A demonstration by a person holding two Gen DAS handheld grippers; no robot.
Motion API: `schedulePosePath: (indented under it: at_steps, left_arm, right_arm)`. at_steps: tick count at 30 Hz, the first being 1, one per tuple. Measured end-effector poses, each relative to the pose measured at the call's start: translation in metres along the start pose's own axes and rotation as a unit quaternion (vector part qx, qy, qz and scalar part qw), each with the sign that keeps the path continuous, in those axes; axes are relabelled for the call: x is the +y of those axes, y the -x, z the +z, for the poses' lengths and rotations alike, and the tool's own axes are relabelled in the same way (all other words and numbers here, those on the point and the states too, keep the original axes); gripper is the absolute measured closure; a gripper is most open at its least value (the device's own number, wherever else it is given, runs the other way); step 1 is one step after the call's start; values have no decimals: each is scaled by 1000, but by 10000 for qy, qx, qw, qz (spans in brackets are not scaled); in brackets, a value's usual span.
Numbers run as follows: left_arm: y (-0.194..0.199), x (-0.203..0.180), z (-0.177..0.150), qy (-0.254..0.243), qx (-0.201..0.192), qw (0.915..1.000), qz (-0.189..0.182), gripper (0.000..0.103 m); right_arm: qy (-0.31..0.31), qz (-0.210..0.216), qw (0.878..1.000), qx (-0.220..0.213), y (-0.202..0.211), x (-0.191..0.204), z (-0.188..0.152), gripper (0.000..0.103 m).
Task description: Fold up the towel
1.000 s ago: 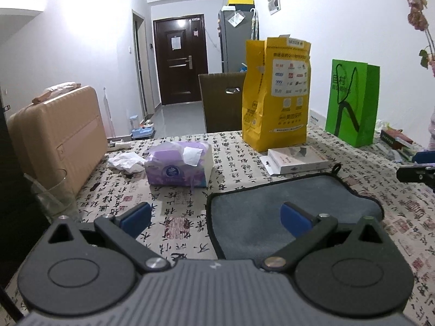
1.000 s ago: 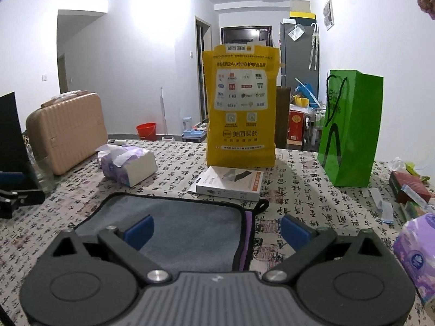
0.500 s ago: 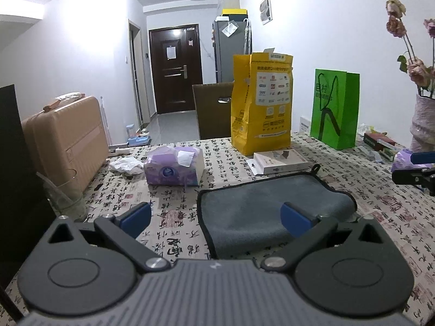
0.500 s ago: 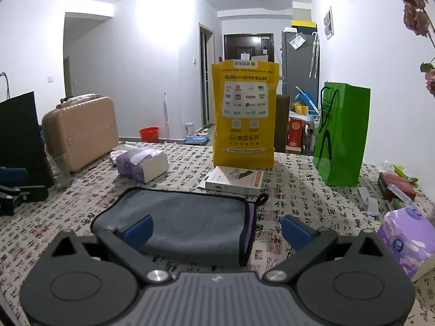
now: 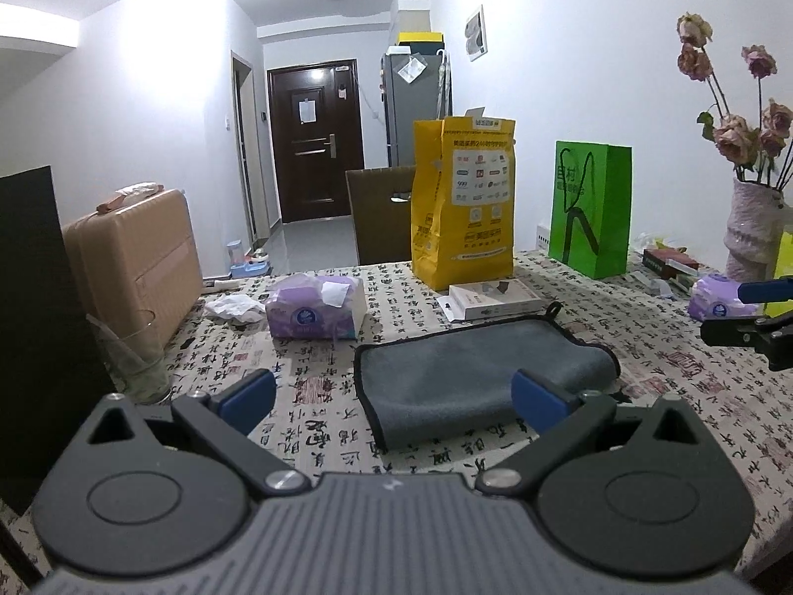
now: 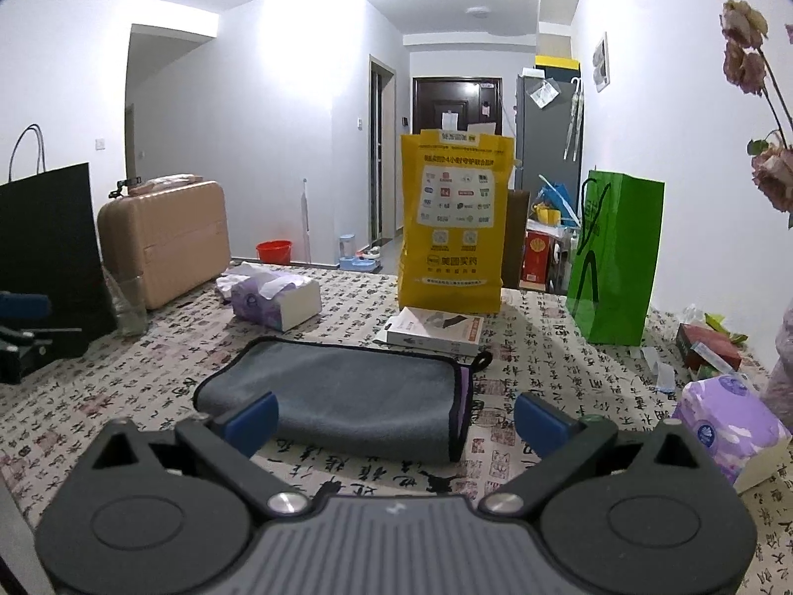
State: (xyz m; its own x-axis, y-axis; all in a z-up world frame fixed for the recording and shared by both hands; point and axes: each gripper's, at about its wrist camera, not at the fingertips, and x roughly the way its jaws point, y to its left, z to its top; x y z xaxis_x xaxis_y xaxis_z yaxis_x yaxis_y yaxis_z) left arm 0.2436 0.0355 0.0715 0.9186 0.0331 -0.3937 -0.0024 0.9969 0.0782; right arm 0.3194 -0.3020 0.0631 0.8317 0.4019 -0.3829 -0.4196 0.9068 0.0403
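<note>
White walls and a dark door are being seen behind a bench (image 5: pixel 644 396) that is being covered by a cloth printed with calligraphy. On it, a grey towel (image 5: pixel 476 372) is lying already folded over, in front of a white box (image 5: pixel 495 300) and a yellow bag (image 5: pixel 463 203), with a tissue pack (image 5: pixel 312 310) off to its left and a green bag (image 5: pixel 590 208) further right.

The left gripper (image 5: pixel 394 399) is being held above the bench just short of the towel's near left corner, its jaws spread wide and nothing being held between them. The right gripper (image 6: pixel 394 416) is being held likewise at the towel's near right end, its jaws wide apart and empty too. Neither is being pressed against the fabric.

The towel is being judged soft, light and limp: a plush cloth with a dark bound hem (image 5: pixel 367 396) and a small hanging loop (image 6: pixel 483 359) at its far right corner. It is likely to sag and drape wherever it is not being supported, and the stacked layers may slide over one another if only the top one is pinched. Fragility is not being expected. For a further fold, hold is best taken at the hemmed corners, one per gripper, with every layer being caught together, since the rounded folded edge (image 6: pixel 453 416) at the right gives less to pinch.
</note>
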Motion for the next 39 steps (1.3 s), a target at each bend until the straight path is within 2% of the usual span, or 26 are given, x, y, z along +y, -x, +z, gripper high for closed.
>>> schedulePosePath:
  at_steps: [16,23,28,34,39]
  left_arm:
    - [52,2,-26,173,-136,9997,-52,0]
    - [69,7,-43,235,-130,9996,-30,0]
    - [82,8,-60,321,-36,9995,-5,0]
    - [109,0,-75,198,-205,9995,-111,0]
    - [126,-2,-84,247,-218,9994,-140,0]
  right_arm:
    - [43,84,9998,-157,48,27,-17,1]
    - [55,215,9996,-162,70,46,-34,1]
    - [238,130,9993,-253,87,64,-47,0]
    - [297,241,9986,-364,107,80,-59,0]
    - [117,296,9986,-419,125,83,-72,0]
